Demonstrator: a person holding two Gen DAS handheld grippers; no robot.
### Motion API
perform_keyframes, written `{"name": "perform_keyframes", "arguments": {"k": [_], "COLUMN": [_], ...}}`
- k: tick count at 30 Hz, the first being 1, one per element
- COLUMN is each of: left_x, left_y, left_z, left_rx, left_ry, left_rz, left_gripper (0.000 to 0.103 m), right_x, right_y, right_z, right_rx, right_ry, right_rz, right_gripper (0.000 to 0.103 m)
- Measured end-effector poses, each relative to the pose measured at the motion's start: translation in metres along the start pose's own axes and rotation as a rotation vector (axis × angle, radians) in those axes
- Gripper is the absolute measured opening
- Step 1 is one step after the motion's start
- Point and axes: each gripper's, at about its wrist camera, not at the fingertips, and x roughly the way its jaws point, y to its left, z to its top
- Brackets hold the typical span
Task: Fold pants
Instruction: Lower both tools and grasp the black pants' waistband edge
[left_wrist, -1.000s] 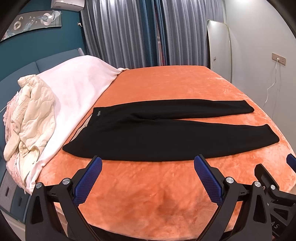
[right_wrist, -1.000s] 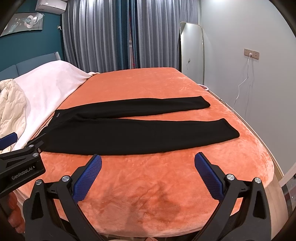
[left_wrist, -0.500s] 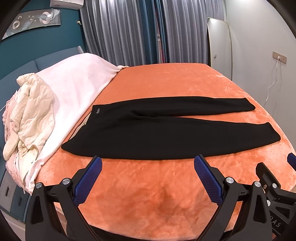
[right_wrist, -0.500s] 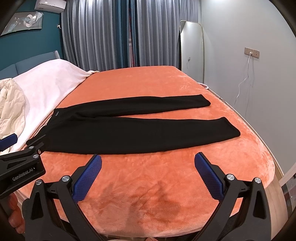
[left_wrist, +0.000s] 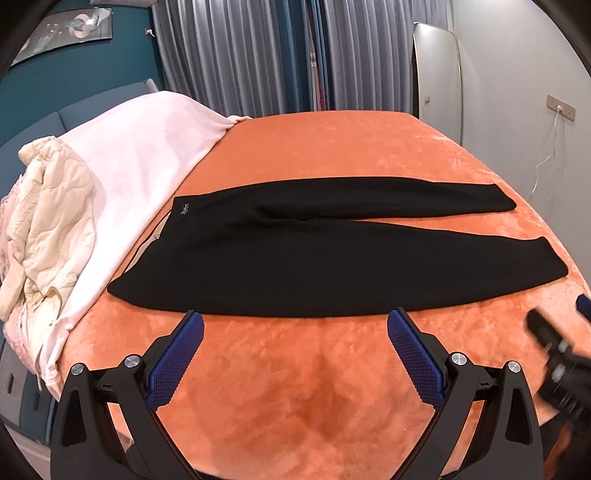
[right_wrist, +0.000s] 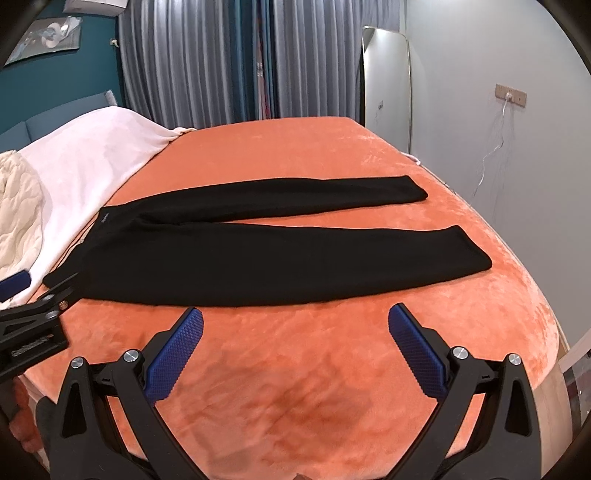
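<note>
**Pants flat on the bed, both grippers wide and empty**

While you hold both tools low over the near edge of the bed (left_wrist: 332, 155), nothing here acts as a container; the orange blanket simply carries the black pants (left_wrist: 295, 258), and nothing lies on top of them.

Your pants are spread flat and unfolded, waistband toward the white cover (left_wrist: 140, 155) on the left, a small label at the far waist corner. Both legs run to the right. They lie close together near the crotch and part toward the cuffs, with a wedge of orange showing between them. The far leg looks narrower; the near one is broad, and its lower edge sits just beyond your fingertips without touching them.

Your left gripper (left_wrist: 294, 350) has its blue pads spread wide, holding nothing. Your right gripper (right_wrist: 295, 347) is likewise spread wide and empty, hovering over bare blanket.

From the left camera you see the crumpled cream quilt (left_wrist: 51, 221) almost whole, beside the white cover, and the other tool as a blur at the right edge. From the right camera you get only a corner of that quilt, but the mirror (right_wrist: 388, 81) and the wall socket (right_wrist: 511, 96) with its white cable show more fully.
</note>
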Motion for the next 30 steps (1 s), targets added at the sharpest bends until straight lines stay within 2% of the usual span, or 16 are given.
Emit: {"name": "perform_keyframes", "arguments": {"k": [4,9,13,16,21,23,24,28,30], "left_x": [0.021,0.07,0.137,0.191,0.295,0.331,0.348,0.403,0.422], "left_y": [0.012,0.052,0.088,0.117,0.195,0.227,0.242,0.287,0.299], "left_z": [0.013,0.047,0.095,0.135,0.195,0.207,0.21,0.207,0.199], "left_rx": [-0.004,-0.126,-0.105,-0.087,-0.168,-0.202,-0.222,-0.329,-0.395], "left_ry": [-0.02,-0.043,-0.032,-0.015,0.073,0.123,0.149,0.28,0.316], "left_rz": [0.018,0.013,0.134,0.194,0.28,0.352,0.36,0.334,0.269], "left_gripper": [0.097,0.097,0.097,0.097,0.097,0.097,0.097,0.097,0.097], "right_x": [0.035,0.115,0.201,0.262,0.353,0.378,0.392,0.436,0.45], "right_y": [-0.047,-0.119,-0.175,-0.203,-0.236,-0.241,-0.242,-0.251,-0.251], "right_z": [0.029,0.096,0.151,0.184,0.221,0.228,0.23,0.23,0.229], "right_rx": [0.014,0.012,0.056,0.078,0.131,0.146,0.153,0.181,0.186], "right_ry": [-0.01,0.021,0.086,0.126,0.196,0.217,0.233,0.324,0.355], "right_rz": [-0.073,-0.146,-0.161,-0.188,-0.185,-0.171,-0.158,-0.113,-0.104], "right_gripper": [0.098,0.098,0.098,0.098,0.098,0.098,0.098,0.098,0.098]}}
